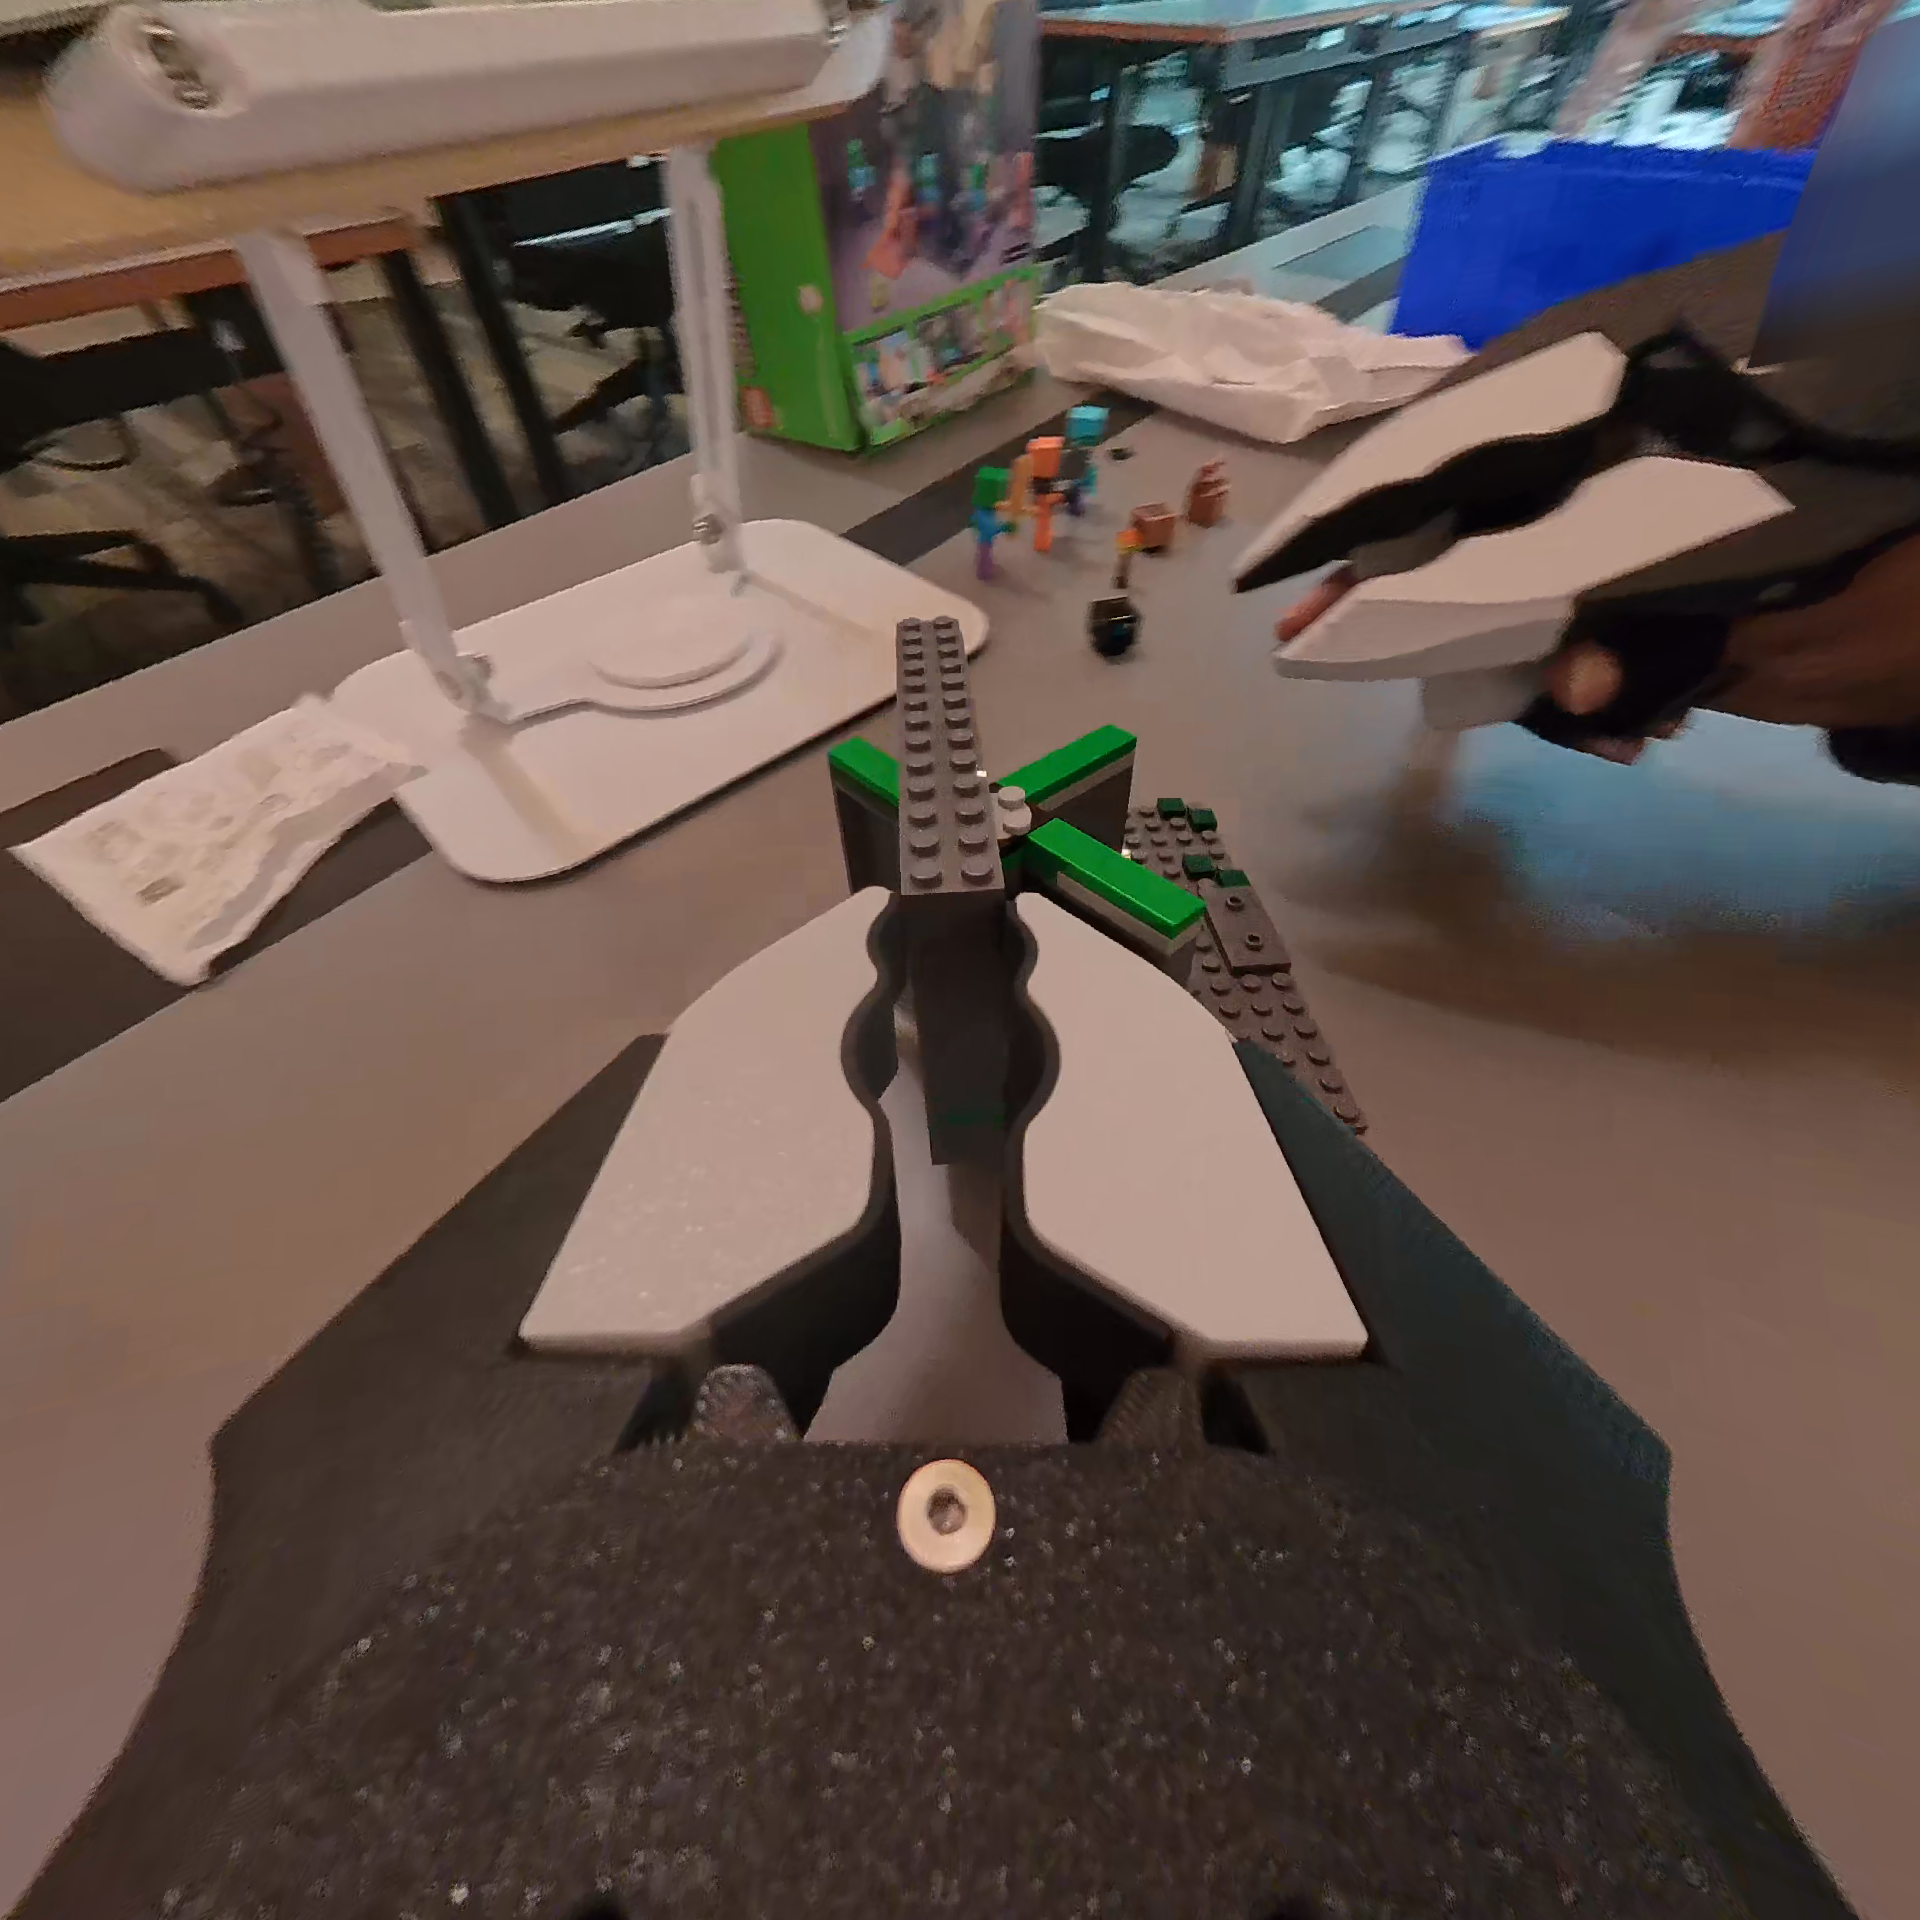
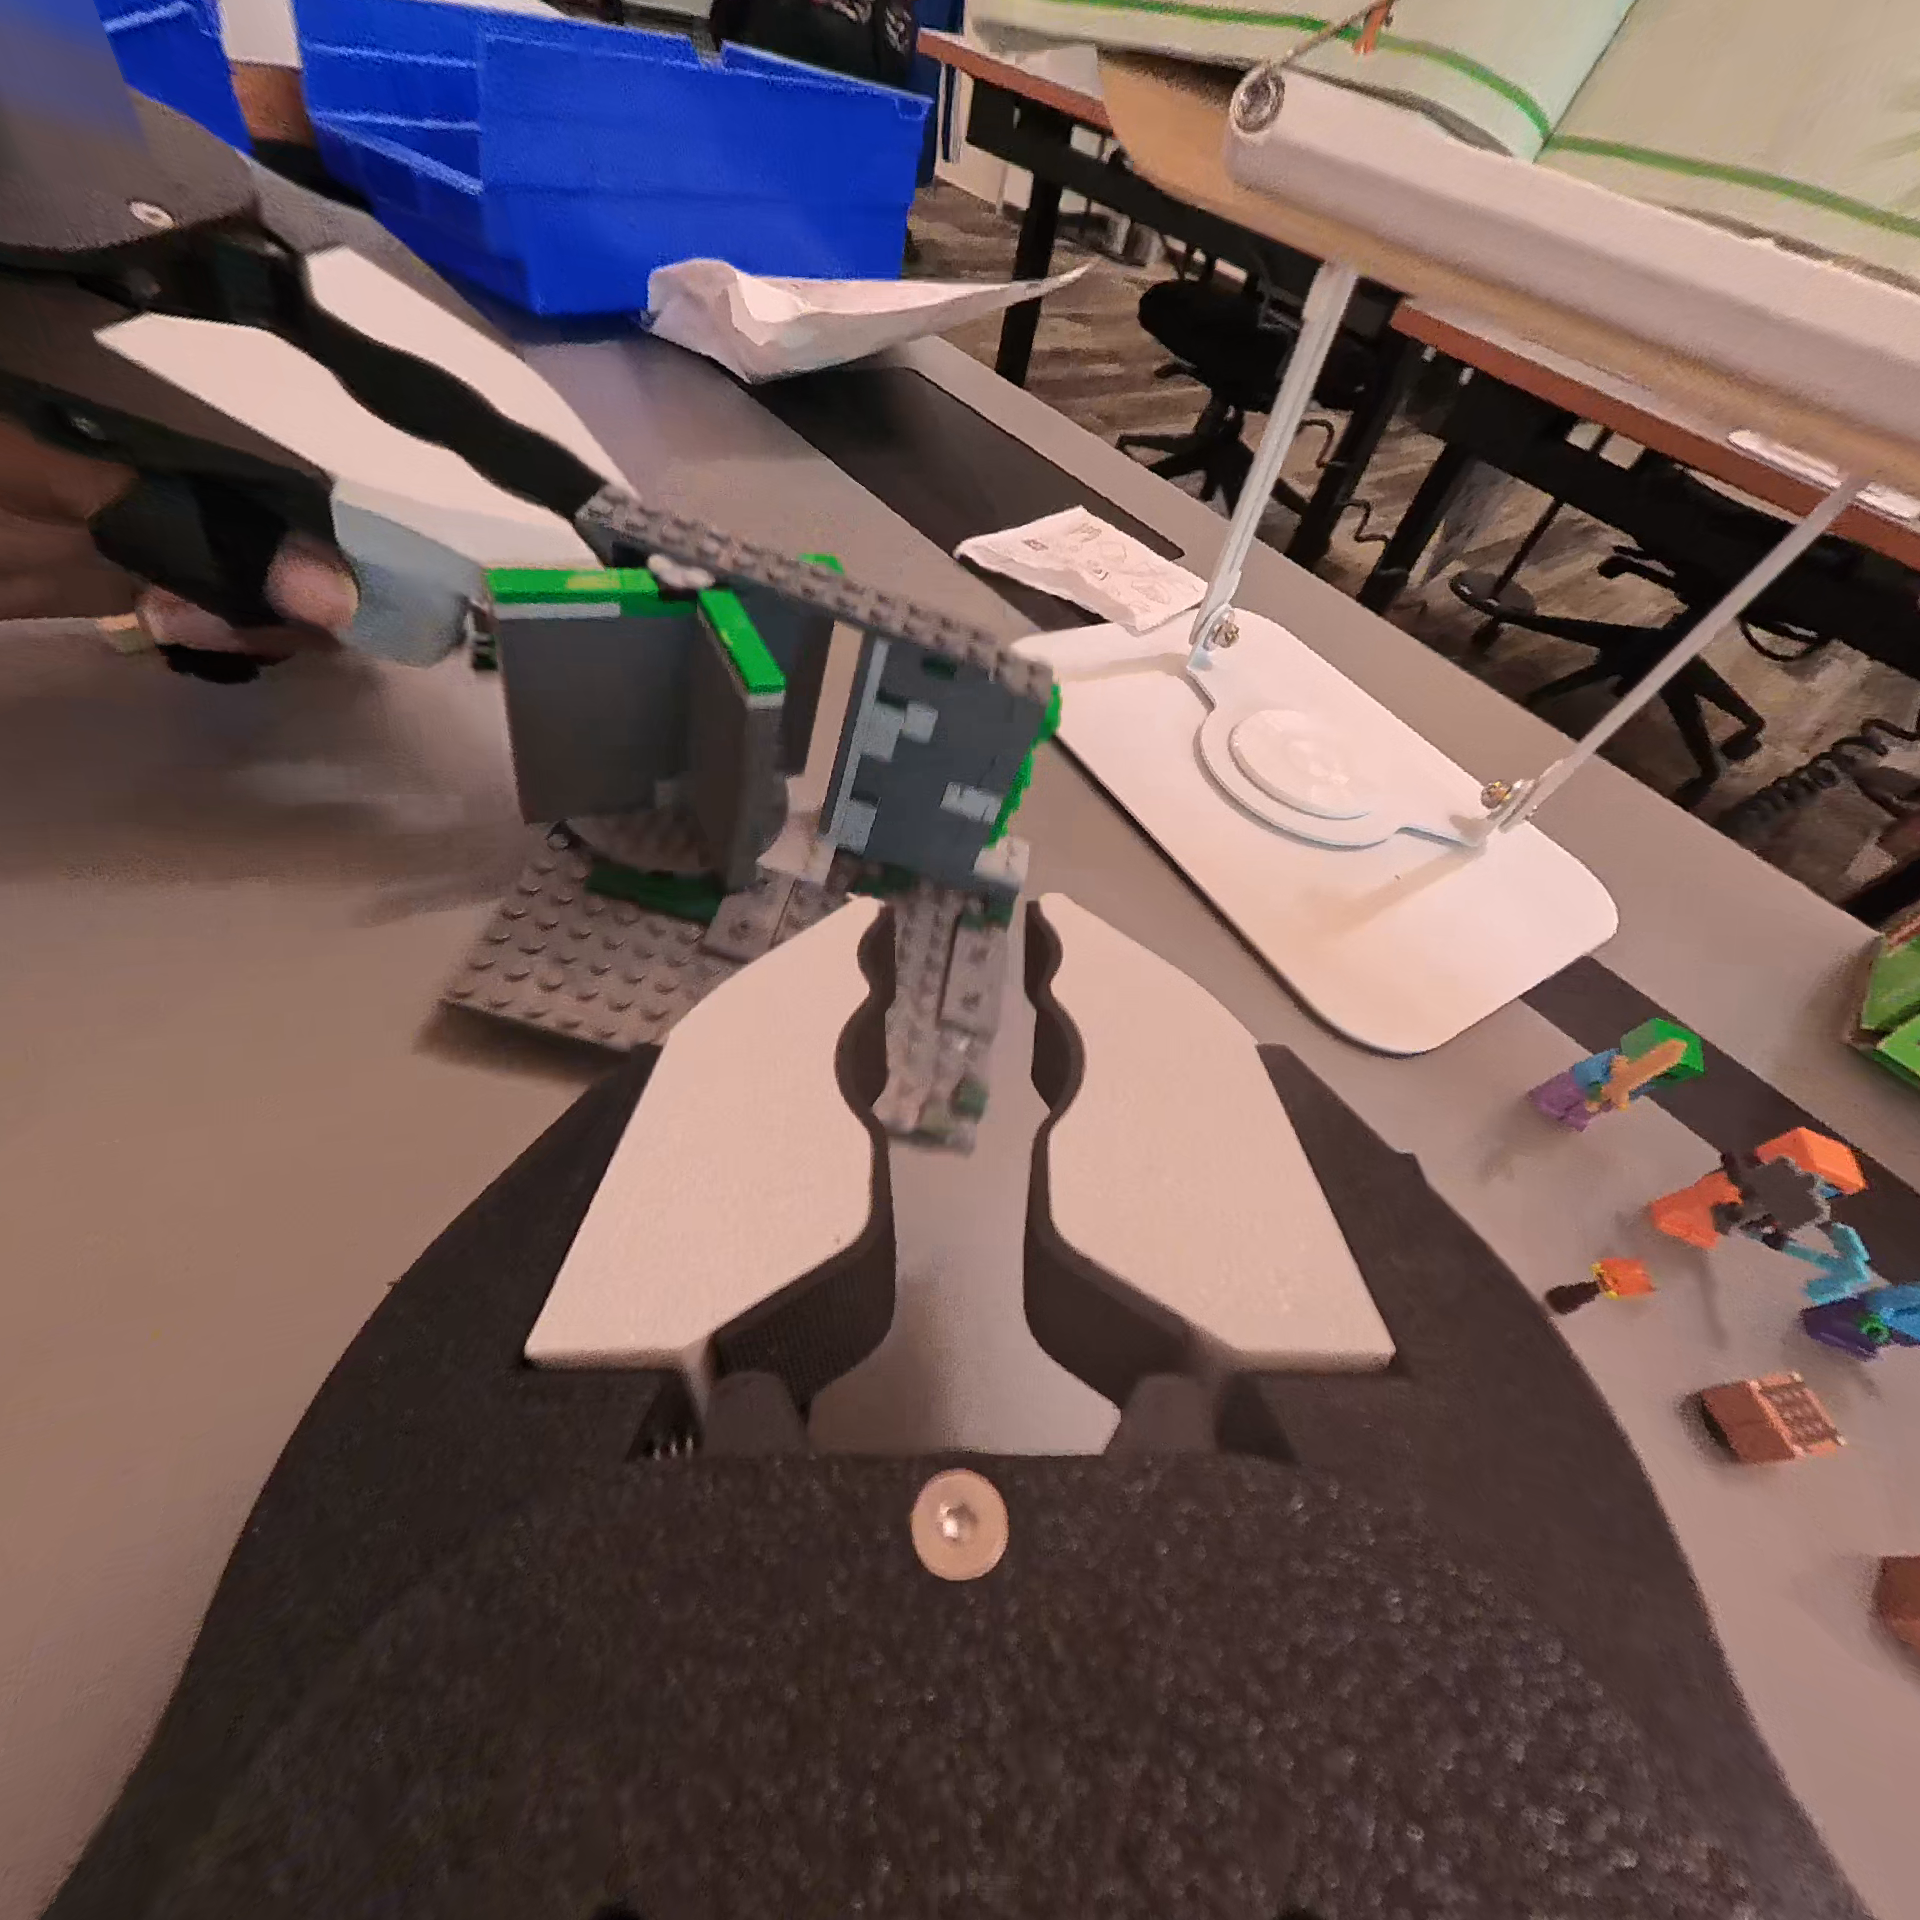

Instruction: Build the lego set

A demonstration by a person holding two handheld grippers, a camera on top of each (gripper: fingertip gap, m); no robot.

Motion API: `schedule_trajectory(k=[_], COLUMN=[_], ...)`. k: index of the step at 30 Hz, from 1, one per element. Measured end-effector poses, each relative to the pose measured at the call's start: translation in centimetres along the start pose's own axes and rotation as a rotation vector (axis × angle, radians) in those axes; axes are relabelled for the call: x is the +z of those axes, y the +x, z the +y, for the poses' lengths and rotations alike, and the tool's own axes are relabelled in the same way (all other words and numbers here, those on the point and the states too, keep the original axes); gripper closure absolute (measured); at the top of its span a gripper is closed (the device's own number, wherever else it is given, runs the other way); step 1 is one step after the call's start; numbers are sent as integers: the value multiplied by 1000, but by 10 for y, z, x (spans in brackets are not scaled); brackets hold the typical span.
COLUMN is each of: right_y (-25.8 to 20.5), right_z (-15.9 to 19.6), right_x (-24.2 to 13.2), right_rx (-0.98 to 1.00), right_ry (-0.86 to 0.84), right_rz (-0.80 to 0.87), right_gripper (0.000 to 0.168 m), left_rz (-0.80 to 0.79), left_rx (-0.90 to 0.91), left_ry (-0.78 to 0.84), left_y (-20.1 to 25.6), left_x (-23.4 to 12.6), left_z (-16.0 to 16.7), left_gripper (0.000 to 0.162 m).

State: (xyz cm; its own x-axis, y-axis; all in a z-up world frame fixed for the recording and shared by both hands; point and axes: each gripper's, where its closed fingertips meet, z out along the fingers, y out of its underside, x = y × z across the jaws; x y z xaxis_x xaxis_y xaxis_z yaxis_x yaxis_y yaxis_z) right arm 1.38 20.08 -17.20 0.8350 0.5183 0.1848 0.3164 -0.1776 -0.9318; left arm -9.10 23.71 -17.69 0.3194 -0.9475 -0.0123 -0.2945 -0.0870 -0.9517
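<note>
- Left gripper (image 1: 951, 914) nearest, clamped on the near end of a long dark grey studded plastic plate (image 1: 940, 748), two studs wide, running straight away from the camera.
- Far stretch of that plate lying across the tops of the grey brick walls capped with bright green tiles (image 1: 1081, 769); in the right wrist view, tilted rather than flat, so probably not yet pressed home.
- Whole lego build standing on the grey table (image 1: 416, 1091), with a dark grey wedge-shaped base plate dotted with dark green tiles (image 1: 1247, 977) sticking out to its right.
- Best done by levelling the long plate first, lining its studs' undersides over the wall tops, then pressing down evenly. Pushing at the gripped end alone would likely lever the walls over.
- A steadying hold low on the walls or base from the other side would help, since the walls look hinged and loose.
- Right gripper (image 1: 1273, 613) raised beyond and to the right, apart from the build. Tips close together with a brownish speck between them; cannot tell whether clamped on something or just nearly closed.
- Further back, a cluster of small colourful block figures (image 1: 1039, 488) and a white metal stand base (image 1: 665, 717), with a printed white paper sheet (image 1: 208, 842) to its left.
- Farthest, a green cardboard set box (image 1: 883, 291), crumpled white paper (image 1: 1195, 353) and a blue plastic bin (image 1: 1579, 239).
</note>
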Motion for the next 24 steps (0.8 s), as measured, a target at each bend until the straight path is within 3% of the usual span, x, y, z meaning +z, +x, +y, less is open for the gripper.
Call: schedule_trajectory(k=[5,9,16,22,24], right_y=[-6,-14,7,8,3], right_z=[0,15,28,28,30], right_x=[-22,-34,-19,-7,-2], right_rx=[-64,-148,-217,-148,-135], right_ry=[-26,-117,-172,-206,-217], right_rz=[-163,-299,-306,-423,-447], right_gripper=[139,131,122,123,131], left_rz=[234,335,388,396,370], left_rx=[29,64,83,81,84], left_ry=[32,18,1,-24,-44], left_y=[45,68,70,64,58], left_x=[-2,2,13,22,27], left_z=[-8,-10,-5,1,4], left_gripper=[145,145,145,145,145])
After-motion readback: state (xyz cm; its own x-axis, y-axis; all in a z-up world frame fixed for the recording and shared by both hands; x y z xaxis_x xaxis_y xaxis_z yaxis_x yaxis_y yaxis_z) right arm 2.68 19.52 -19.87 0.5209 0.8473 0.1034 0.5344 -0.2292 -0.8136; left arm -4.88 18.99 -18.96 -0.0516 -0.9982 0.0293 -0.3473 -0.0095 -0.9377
